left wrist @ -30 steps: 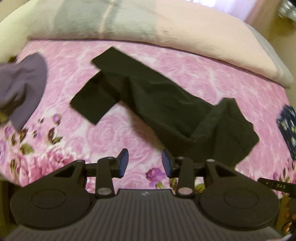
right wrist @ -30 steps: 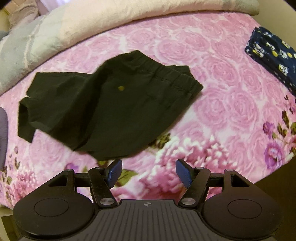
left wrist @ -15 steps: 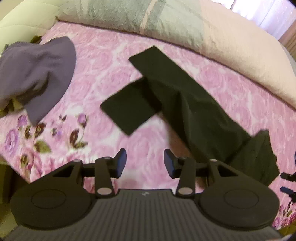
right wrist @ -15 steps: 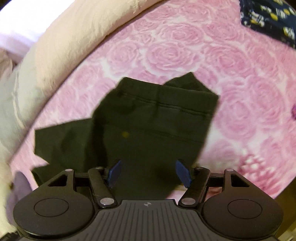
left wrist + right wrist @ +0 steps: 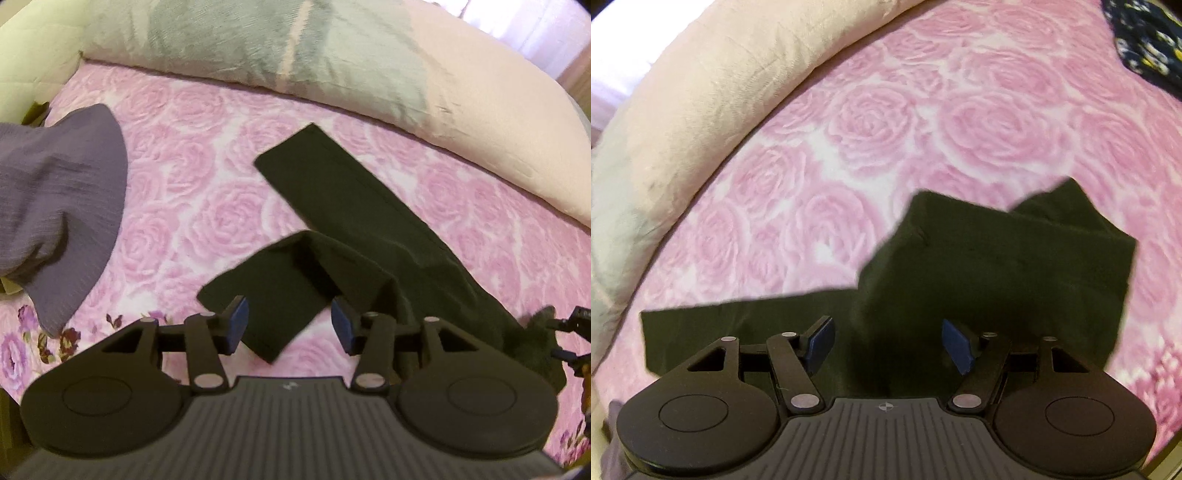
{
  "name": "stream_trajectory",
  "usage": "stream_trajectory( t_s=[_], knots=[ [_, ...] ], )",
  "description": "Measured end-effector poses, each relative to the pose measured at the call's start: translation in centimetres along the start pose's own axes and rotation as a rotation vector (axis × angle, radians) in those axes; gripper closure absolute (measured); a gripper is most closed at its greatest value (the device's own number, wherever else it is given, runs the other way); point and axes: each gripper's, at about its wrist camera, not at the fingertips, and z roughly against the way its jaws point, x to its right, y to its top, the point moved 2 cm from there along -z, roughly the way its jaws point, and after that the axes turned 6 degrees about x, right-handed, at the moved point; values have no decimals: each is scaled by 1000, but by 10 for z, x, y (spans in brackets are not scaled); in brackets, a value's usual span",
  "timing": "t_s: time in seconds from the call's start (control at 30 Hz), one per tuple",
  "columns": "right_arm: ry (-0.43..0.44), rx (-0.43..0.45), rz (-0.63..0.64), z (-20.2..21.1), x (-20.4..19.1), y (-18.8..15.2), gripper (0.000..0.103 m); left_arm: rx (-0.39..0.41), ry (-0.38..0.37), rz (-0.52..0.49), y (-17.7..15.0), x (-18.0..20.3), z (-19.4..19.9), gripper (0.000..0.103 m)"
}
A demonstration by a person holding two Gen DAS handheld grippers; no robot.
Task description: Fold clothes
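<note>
While both grippers point steeply down, a bed covered by a pink rose-print bedspread (image 5: 192, 192) fills both views, with a pale pink and grey-green quilt (image 5: 332, 62) bunched along its far edge. On the bedspread lies a pair of black trousers (image 5: 373, 236), spread out flat: in the left wrist view one leg runs diagonally up toward the quilt and the other is bent across it toward the near edge, its hem end lying under the left gripper (image 5: 288, 326). The right wrist view shows the wider waist part of the trousers under the right gripper (image 5: 886, 345). A grey-purple garment (image 5: 62, 206) lies crumpled at the left side of the bed, well apart from the trousers, and a dark blue patterned cloth (image 5: 1145, 40) sits at the far right corner. The left gripper's blue-padded jaws are opening, above the trouser hem without pressing on it; the right gripper's jaws stand spread over the fabric, gripping nothing.
</note>
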Motion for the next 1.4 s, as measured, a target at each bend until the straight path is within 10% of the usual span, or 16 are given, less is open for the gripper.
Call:
stream_trajectory(
  t_s=[0.17,0.2,0.3,0.77,0.83,0.9,1.17,1.4],
  knots=[
    [-148,-53,5,-47,-7,8,40,-21,-10,73,11,-16,-21,57],
    [-152,-48,1,-46,-2,6,69,-22,-16,90,13,-18,-24,55],
    [-103,-3,-25,-24,28,-5,94,-31,-37,145,18,-21,-37,53],
    [-135,71,-439,97,220,-90,97,-156,-79,380,25,-7,-160,47],
    [-133,68,-477,100,231,-100,96,-185,-62,351,22,-6,-174,54],
    [-123,81,-513,104,236,-105,96,-203,-88,319,18,-3,-179,98],
    [89,296,-404,136,179,0,99,-47,-134,274,61,-11,-120,99],
    [443,586,-166,225,50,125,99,356,-209,367,123,-59,35,98]
  ],
)
